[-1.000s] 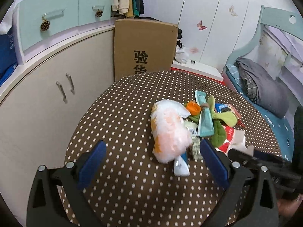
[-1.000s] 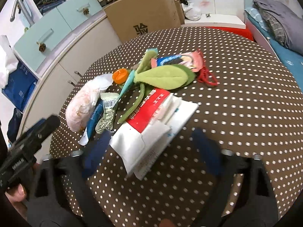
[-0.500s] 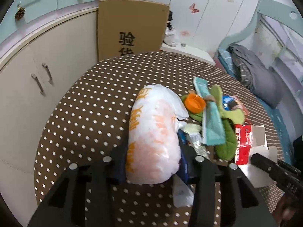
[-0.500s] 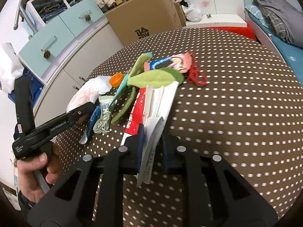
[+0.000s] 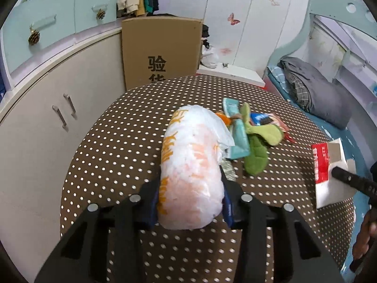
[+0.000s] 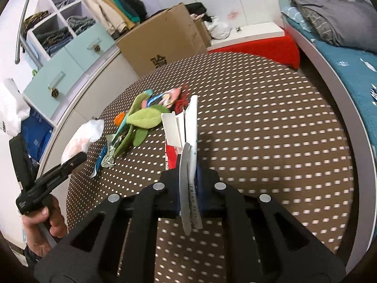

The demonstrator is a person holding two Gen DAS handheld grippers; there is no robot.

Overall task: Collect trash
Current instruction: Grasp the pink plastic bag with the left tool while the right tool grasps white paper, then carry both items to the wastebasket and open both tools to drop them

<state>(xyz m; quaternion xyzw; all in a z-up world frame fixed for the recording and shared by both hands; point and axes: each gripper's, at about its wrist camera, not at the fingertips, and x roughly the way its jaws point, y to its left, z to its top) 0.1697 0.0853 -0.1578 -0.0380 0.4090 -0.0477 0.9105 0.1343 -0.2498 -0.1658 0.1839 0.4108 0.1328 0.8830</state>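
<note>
Both claws are loaded at once here! The left gripper (image 5: pixel 190 202) is clamped on the bag (image 5: pixel 192 165), a puffy white-and-orange plastic bundle, pinched low at its near end so the rest juts forward over the table (image 5: pixel 117 146), just beside the pile (image 5: pixel 249 136). The right gripper (image 6: pixel 188 188) is squeezed tight on the carton (image 6: pixel 186 141), a flattened red-and-white box held edge-up like a card, which looks like the only way jaws this narrow could take something so flat. It hangs right of the pile, out toward the table's edge. Still lying in the pile: a teal wrapper (image 5: pixel 236 136), green leaf-shaped felt pieces (image 5: pixel 256 160), an orange cap (image 6: pixel 119 118) and a colourful packet (image 5: pixel 264 119). No bin shows in either view, so where this load goes I can't say. The loose bag bulges past the pads and could slip; the carton's open flaps could catch the pile if it swings back across.
</note>
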